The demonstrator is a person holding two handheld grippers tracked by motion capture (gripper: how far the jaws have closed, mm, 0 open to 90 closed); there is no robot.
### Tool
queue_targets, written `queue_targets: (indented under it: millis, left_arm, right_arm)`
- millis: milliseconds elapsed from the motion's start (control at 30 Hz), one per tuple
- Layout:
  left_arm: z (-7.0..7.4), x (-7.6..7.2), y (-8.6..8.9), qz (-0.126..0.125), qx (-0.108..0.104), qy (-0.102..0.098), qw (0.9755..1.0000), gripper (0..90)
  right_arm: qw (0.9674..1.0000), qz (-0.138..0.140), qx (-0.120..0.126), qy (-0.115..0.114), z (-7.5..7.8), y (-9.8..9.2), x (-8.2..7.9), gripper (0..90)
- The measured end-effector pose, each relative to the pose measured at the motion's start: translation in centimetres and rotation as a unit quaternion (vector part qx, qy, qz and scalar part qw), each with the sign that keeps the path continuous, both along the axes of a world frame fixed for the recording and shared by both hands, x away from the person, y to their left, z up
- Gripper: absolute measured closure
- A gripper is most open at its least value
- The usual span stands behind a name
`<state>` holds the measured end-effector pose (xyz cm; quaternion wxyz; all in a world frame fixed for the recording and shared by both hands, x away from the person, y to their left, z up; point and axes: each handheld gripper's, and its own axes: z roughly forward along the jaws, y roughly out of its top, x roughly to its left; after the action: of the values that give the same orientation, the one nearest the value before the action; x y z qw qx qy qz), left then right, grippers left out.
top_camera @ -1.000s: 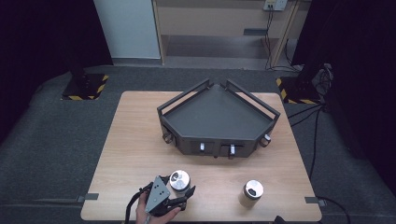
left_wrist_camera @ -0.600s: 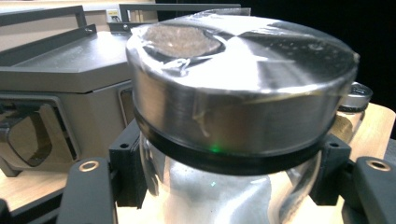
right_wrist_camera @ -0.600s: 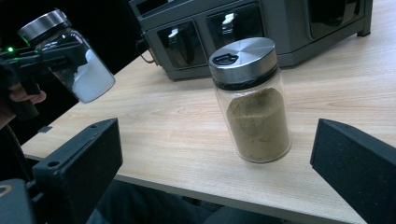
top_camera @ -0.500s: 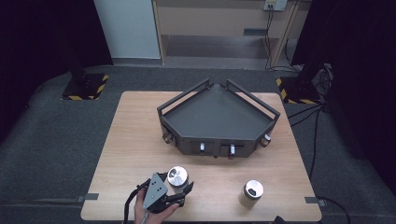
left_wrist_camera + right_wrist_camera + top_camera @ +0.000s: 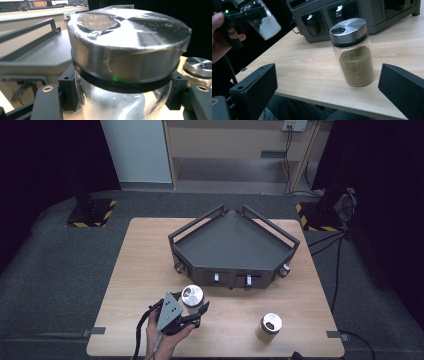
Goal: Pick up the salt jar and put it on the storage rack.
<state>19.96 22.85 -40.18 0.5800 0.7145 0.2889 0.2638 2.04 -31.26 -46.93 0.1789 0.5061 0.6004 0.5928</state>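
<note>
A glass jar (image 5: 191, 296) with a silver lid and white powder hangs just above the table's front left, off the wood. My left gripper (image 5: 192, 308) is shut on it below the lid; the jar (image 5: 127, 50) looms close in the left gripper view, with the black pads (image 5: 68, 87) pressed on both sides. A second jar (image 5: 269, 326) with brown powder stands upright at the front right. It (image 5: 355, 52) stands a little beyond my right gripper (image 5: 328, 80), whose jaws are wide open with nothing between them. The lifted jar (image 5: 265, 22) appears in the right gripper view's upper left.
A dark grey corner-shaped tray (image 5: 232, 245) with raised rails and small front drawers sits at the middle back of the wooden table (image 5: 145, 260). Its wall (image 5: 37, 55) is close behind the lifted jar. Dark carpet surrounds the table.
My left gripper has risen with the white-powder jar and shifted slightly right, toward the tray. The brown-powder jar has stayed put.
</note>
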Motion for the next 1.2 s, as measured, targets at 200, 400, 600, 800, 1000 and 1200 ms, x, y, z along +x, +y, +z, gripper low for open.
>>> queue_targets:
  millis: [200,400,600,800,1000,1200]
  left_arm:
    - [1.9,2.4,-0.9,0.002,0.008,-0.014,0.9999,30.3]
    - [3.3,4.5,-1.9,0.013,0.011,-0.023,0.9996,30.4]
    - [4.2,6.5,-2.6,0.016,0.014,-0.025,0.9995,30.3]
    - [5.1,8.4,-3.1,0.025,0.015,-0.028,0.9992,30.3]
    - [6.0,10.7,-3.9,0.030,0.020,-0.026,0.9990,30.3]
    - [6.9,13.2,-5.8,0.043,0.052,-0.049,0.9965,30.3]
  right_arm:
    - [1.0000,-0.002,0.001,0.001,0.0,0.0,0.0,2.3]
    - [1.0000,0.000,0.001,0.002,0.0,0.0,0.1,2.3]
    - [1.0000,-0.002,0.002,0.002,0.0,-0.1,0.1,2.3]
    - [1.0000,0.000,0.003,0.004,0.0,-0.1,0.2,2.3]
    - [1.0000,-0.001,0.003,0.005,0.0,-0.2,0.2,2.4]
    - [1.0000,0.000,0.001,0.005,-0.1,-0.1,0.3,2.4]
